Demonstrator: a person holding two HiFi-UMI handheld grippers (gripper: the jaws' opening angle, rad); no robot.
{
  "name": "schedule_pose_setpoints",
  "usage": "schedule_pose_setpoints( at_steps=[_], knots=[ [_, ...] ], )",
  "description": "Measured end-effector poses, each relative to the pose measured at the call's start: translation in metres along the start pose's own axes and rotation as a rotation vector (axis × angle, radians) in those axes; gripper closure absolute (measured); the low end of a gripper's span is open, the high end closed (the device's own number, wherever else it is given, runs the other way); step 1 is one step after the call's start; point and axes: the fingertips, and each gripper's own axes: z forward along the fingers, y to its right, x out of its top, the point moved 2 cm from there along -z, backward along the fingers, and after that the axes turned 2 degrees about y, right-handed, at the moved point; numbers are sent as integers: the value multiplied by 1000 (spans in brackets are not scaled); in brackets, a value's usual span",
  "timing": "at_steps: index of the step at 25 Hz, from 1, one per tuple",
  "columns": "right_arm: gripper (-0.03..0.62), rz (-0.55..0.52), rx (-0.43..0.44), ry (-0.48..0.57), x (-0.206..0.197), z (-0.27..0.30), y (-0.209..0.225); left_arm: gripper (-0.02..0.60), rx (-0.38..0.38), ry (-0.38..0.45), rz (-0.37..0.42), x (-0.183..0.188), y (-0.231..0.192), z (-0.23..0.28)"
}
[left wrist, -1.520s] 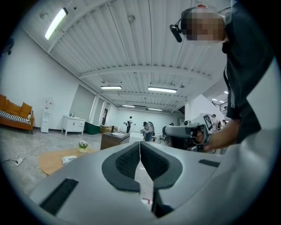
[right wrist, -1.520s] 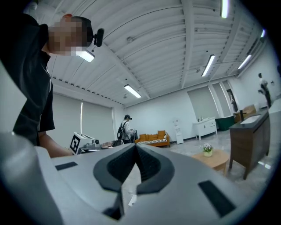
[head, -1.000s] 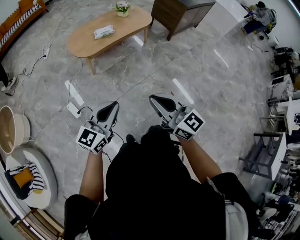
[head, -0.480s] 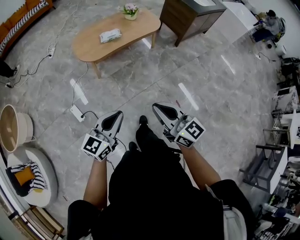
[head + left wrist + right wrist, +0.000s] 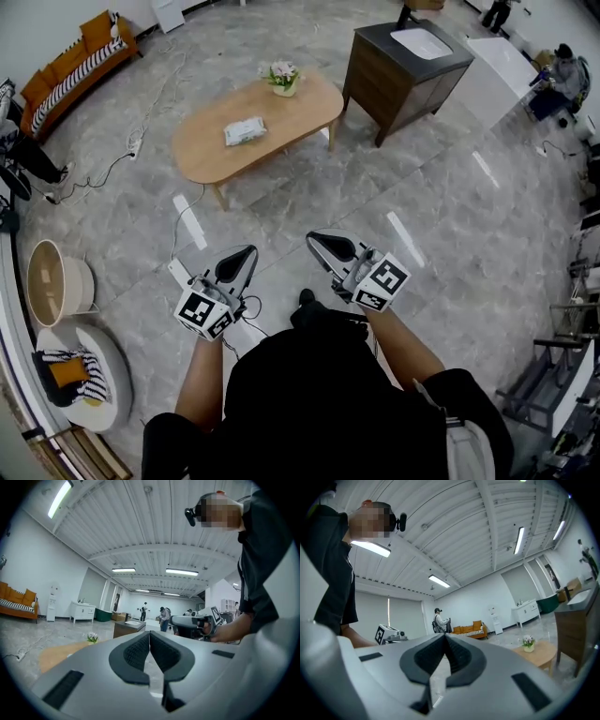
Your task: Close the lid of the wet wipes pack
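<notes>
The wet wipes pack [image 5: 245, 130] lies flat near the middle of the oval wooden desk [image 5: 204, 155], far ahead of the person and well apart from both tongs. At this range it cannot be told whether its lid is up or down. A small pot of flowers [image 5: 282, 78] stands on the far right part of the same desk, apart from the pack. The left tongs [image 5: 244, 254] and the right tongs [image 5: 315, 238] are held side by side over the grey marble floor [image 5: 441, 216], near the person's body, both pointing toward the desk. In the left gripper view the left tongs [image 5: 149, 633] have their jaws pressed together at the tips, with nothing between them. The right gripper view shows the right tongs [image 5: 444, 636] closed the same way and empty. To the right of the desk stands a dark cabinet [image 5: 394, 80] with a white basin set in its top. An orange sofa [image 5: 75, 66] sits at the far left, and a round basket [image 5: 49, 281] rests on the floor at the near left.
</notes>
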Motion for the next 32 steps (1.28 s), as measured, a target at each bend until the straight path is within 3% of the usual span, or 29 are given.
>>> schedule_pose_setpoints(
  at_steps=[5, 11, 21, 26, 32],
  knots=[
    [584, -2, 64, -12, 11, 9, 46, 565, 39, 26, 24, 19, -16, 38],
    [583, 21, 96, -16, 3, 22, 71, 565, 68, 8, -34, -2, -34, 55],
    [585, 69, 54, -65, -9, 27, 114, 565, 51, 25, -80, -2, -70, 94],
    [583, 69, 42, -88, -14, 62, 142, 565, 53, 27, -109, -9, -115, 110],
    [584, 44, 59, -118, -2, 128, 184, 565, 68, 61, -117, 11, -193, 134]
  ],
)
